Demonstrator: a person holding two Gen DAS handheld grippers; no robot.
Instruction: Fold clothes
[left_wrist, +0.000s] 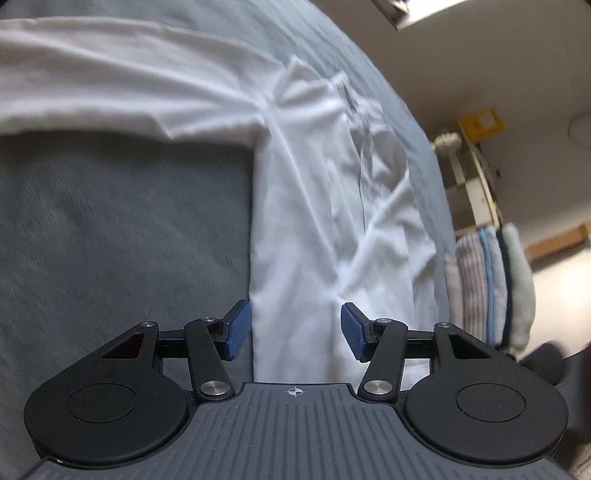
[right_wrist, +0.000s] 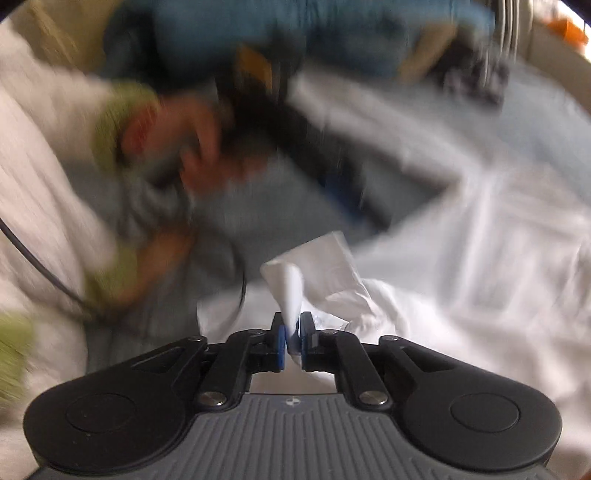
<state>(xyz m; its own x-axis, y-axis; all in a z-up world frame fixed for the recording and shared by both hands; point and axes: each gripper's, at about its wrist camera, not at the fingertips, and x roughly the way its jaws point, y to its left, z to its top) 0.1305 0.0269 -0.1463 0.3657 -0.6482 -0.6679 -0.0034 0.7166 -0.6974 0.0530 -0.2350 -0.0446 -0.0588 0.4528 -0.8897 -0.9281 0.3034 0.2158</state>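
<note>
A white shirt (left_wrist: 306, 206) lies spread on a grey-blue bed cover (left_wrist: 110, 229), one sleeve stretched to the left. My left gripper (left_wrist: 293, 334) hangs open above the shirt's edge, its blue pads apart with nothing pinched between them. In the right wrist view my right gripper (right_wrist: 291, 341) is shut on a fold of the white shirt (right_wrist: 310, 266), which sticks up between the blue pads. The rest of the white shirt trails off to the right. The other gripper (right_wrist: 295, 147) and the hand (right_wrist: 192, 147) that holds it show as a blur further off.
A stack of folded clothes (left_wrist: 487, 284) sits at the bed's right edge. Beyond it are a pale shelf unit (left_wrist: 476, 177) and the floor. A person's sleeve with a green cuff (right_wrist: 118, 122) and a dark cable (right_wrist: 44, 273) cross the left of the right wrist view.
</note>
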